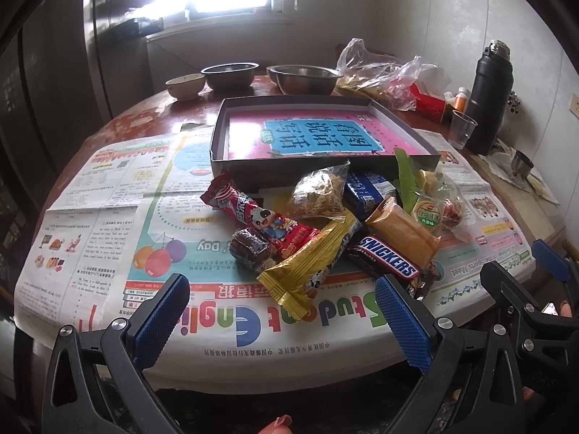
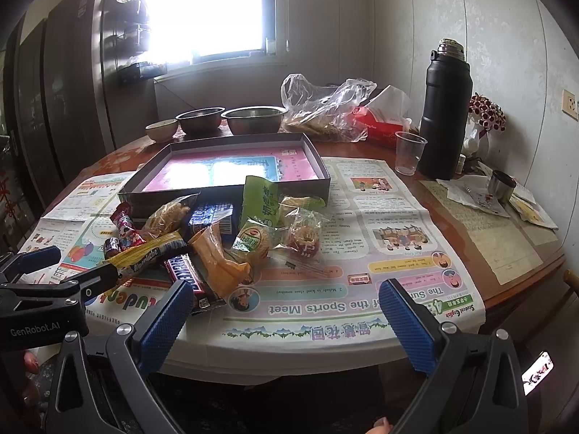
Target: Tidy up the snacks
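On the newspaper-covered table (image 1: 108, 195), snack pile (image 1: 336, 228) sits just in front of the shallow box (image 1: 224, 126): Snickers bar (image 1: 389, 262), yellow wrapper (image 1: 307, 267), red pack (image 1: 260, 217). Left gripper (image 1: 282, 318) and right gripper (image 2: 286, 325) both spread wide, holding nothing, at the near table edge. Only right view shows the dried flowers (image 2: 486, 112) clearly.

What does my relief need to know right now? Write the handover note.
Left tool: open, holding nothing, at the table's near edge.
Right tool: open, holding nothing, beside it.
Snack pile lies on the newspaper in front of the shallow box; the Snickers bar and yellow wafer pack are nearest.
Done: nothing; no snacks are in the box.
Left: sort the whole pile, probably into the box.
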`<state>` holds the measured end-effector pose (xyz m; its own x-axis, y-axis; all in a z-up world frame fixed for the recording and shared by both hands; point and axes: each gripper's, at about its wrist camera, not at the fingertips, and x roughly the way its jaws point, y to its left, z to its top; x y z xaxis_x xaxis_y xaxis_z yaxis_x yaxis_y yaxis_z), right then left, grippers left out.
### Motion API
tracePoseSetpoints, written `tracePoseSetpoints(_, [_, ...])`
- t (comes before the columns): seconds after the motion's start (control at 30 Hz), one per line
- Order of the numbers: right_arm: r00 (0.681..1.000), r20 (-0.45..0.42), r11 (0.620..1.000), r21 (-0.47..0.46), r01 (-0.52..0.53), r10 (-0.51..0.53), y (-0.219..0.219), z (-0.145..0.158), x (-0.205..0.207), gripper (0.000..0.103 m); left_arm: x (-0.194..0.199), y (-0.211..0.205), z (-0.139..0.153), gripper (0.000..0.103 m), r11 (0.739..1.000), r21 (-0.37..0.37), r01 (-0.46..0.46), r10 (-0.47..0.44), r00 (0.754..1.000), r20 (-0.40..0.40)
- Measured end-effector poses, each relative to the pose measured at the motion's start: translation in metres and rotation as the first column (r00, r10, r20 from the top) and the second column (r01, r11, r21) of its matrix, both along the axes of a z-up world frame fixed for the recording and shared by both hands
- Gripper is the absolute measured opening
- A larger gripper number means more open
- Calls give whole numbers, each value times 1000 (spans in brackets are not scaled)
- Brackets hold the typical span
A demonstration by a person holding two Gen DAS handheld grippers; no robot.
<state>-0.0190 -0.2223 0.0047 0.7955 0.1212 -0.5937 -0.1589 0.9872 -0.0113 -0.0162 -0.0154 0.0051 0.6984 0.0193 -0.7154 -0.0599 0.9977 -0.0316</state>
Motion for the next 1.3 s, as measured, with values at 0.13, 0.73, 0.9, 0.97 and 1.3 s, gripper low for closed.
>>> tracePoseSetpoints(0.13, [1000,-2,1000,1,1,-1,0,0,0,103,0,0,-1,102,1000,4,4,-4,1000,1])
tracePoseSetpoints(0.73, [1000,-6,1000,1,1,-1,0,-2,0,103,-1,-2,0,102,1000,13,6,-6,1000,-2])
tracePoseSetpoints(0.9, [1000,-5,1000,2,0,0,0,-2,1,103,-1,-2,0,102,1000,16,7,-7,1000,2])
tracePoseSetpoints(0.97, [1000,-5,1000,2,-1,1,-1,-3,1,103,-1,-1,0,102,1000,16,6,-6,1000,1])
tracePoseSetpoints(1.3, [1000,-11,1000,-2,-4,4,2,-5,5,103,3,1,-4,102,1000,10,4,-4,1000,-10])
